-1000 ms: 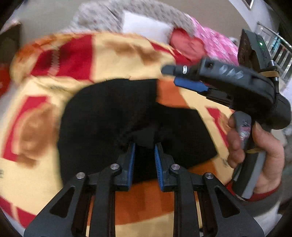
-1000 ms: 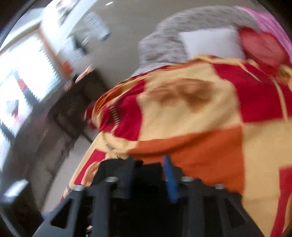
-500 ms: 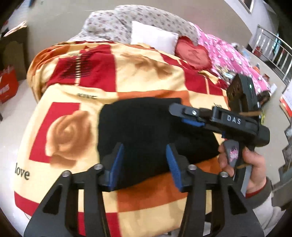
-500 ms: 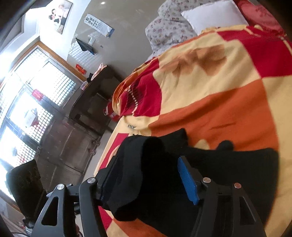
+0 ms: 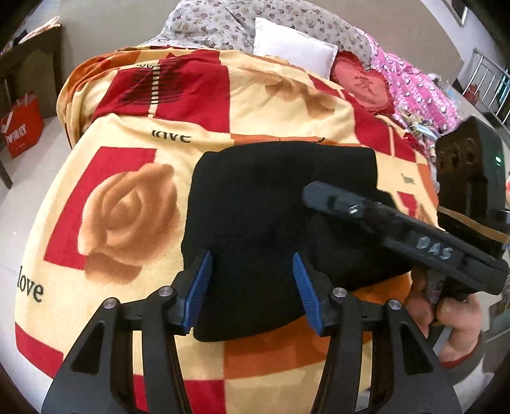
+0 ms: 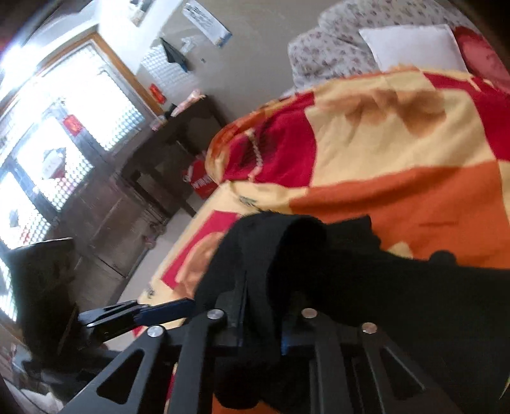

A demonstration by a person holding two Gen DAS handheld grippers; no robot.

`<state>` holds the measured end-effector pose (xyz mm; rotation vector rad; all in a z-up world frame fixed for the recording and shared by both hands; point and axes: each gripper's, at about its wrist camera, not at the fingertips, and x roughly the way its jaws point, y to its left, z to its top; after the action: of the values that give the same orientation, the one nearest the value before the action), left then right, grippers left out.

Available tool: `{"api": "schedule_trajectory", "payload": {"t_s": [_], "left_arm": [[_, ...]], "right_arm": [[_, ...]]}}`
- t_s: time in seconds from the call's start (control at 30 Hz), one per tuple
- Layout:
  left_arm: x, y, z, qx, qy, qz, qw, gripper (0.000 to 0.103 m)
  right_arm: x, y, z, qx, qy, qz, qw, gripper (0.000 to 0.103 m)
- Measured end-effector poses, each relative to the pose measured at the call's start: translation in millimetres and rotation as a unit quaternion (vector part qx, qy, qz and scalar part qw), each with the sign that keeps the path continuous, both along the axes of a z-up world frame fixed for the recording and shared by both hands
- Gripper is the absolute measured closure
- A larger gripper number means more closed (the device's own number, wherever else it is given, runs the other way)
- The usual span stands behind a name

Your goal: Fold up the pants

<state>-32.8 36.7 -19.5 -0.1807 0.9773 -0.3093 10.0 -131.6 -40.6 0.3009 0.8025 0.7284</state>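
The black pants (image 5: 274, 203) lie folded into a compact block on a red, orange and cream blanket (image 5: 134, 203). My left gripper (image 5: 251, 286) is open and empty, its blue pads apart above the near edge of the pants. My right gripper shows in the left wrist view (image 5: 322, 194) reaching in from the right over the pants. In the right wrist view the right gripper (image 6: 259, 321) is shut on a bunched fold of the pants (image 6: 350, 286), which hides its pads.
A white pillow (image 5: 293, 47), a floral quilt (image 5: 242, 19), a red heart cushion (image 5: 363, 86) and pink bedding (image 5: 417, 92) lie at the far end. A dark wooden table (image 6: 172, 143) and a red bag (image 5: 20, 121) stand left of the bed.
My left gripper has let go of the pants, opened and drawn back. My right gripper has closed on a fold of the pants and moved in over them.
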Motion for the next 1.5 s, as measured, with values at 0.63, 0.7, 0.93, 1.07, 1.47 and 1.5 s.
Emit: {"api": "schedule_trajectory", "payload": {"t_s": [0.63,0.7,0.93,1.07,1.47,1.5], "left_arm": [[24,-84,6,0.075,-0.009,-0.052,0.9958,0.047],[25,-82,11,0.071,-0.008,-0.056,0.9959,0.047],[43,-79,20,0.059,-0.013,-0.037,0.9974,0.047],[52,-89,6,0.091,-0.006,-0.031,0.9954,0.043],[62,-88,0,0.085,-0.001,-0.015,0.9963,0.036],[61,-88,0,0.085,-0.001,-0.015,0.9963,0.036]], "right_arm": [[-4,-122,4,-0.167,0.020,-0.159,0.973,0.069],[-12,-131,21,-0.185,-0.009,-0.188,0.965,0.067],[-17,-107,41,-0.152,-0.036,-0.127,0.980,0.067],[9,-90,6,-0.185,0.009,-0.121,0.975,0.067],[13,-84,12,-0.204,0.003,-0.116,0.972,0.067],[6,-83,16,-0.207,0.001,-0.111,0.972,0.067]]}}
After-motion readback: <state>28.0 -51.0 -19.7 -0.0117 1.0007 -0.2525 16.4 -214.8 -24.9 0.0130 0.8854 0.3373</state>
